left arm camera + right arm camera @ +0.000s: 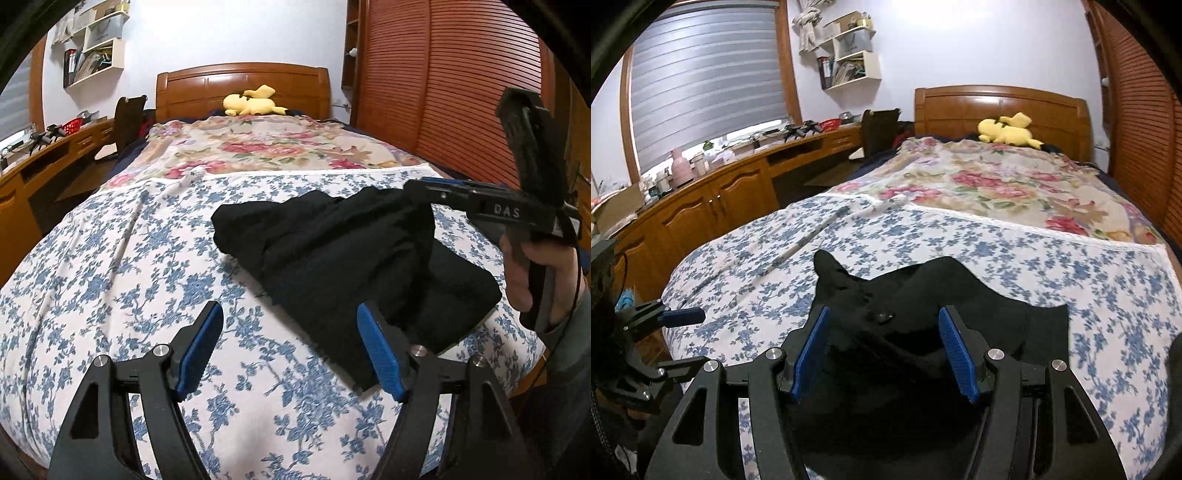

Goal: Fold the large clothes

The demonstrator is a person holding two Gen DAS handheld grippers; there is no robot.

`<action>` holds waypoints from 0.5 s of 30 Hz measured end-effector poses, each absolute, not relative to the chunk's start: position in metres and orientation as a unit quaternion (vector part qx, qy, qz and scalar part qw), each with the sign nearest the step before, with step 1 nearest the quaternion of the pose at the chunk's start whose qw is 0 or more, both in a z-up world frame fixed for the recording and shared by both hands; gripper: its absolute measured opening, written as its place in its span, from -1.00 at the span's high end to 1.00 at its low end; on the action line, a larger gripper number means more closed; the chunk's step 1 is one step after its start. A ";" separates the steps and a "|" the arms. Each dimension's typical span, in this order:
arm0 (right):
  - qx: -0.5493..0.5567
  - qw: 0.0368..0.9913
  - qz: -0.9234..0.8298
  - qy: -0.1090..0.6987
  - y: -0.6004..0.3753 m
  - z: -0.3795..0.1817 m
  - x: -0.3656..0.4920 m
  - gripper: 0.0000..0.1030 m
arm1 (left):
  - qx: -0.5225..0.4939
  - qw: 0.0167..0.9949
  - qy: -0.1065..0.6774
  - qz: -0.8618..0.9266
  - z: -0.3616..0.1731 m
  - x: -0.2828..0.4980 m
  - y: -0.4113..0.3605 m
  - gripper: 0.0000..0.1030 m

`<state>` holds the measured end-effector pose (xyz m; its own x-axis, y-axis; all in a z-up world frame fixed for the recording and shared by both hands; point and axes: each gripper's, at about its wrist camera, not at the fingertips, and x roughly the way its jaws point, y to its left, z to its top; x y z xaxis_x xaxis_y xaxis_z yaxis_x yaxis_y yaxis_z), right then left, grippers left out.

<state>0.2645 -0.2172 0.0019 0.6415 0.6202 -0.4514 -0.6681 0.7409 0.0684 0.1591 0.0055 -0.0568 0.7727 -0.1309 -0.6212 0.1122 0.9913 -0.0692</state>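
Note:
A black garment [332, 251] lies partly folded on the blue-flowered sheet [147, 277] of a bed. Its far corner rises like a tent to my right gripper [421, 188], which a hand [524, 273] holds above the bed's right side. In the right wrist view the black garment [923, 295] fills the gap between the blue pads [812, 350], and my right gripper [884, 332] is shut on a thick bunch of it. My left gripper [291, 332] stands open over the bare sheet, its right finger just over the garment's near edge. From the right wrist, the left gripper [685, 339] shows at the far left.
A rose-patterned blanket [258, 147] covers the far half of the bed, with a yellow plush toy [251, 103] by the wooden headboard [243, 85]. A slatted wardrobe [443, 92] stands close on the right. A long wooden desk [738, 177] and a chair [879, 129] line the left.

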 end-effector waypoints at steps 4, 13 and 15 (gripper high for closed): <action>-0.066 0.897 0.365 0.239 -0.206 0.002 0.271 -0.22 | -0.012 0.940 0.336 -0.060 -0.061 0.156 0.010 -0.47; -0.107 0.880 0.387 0.255 -0.188 -0.004 0.274 0.83 | -0.012 0.938 0.342 -0.056 -0.067 0.153 0.013 -0.47; -0.115 0.879 0.386 0.254 -0.188 -0.005 0.272 0.88 | -0.010 0.938 0.343 -0.055 -0.067 0.153 0.012 -0.47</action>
<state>0.2725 -0.1878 -0.0050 0.5729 0.6196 -0.5366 -0.7371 0.6758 -0.0066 0.1527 0.0120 -0.0674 0.7590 -0.1103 -0.6417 0.0964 0.9937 -0.0567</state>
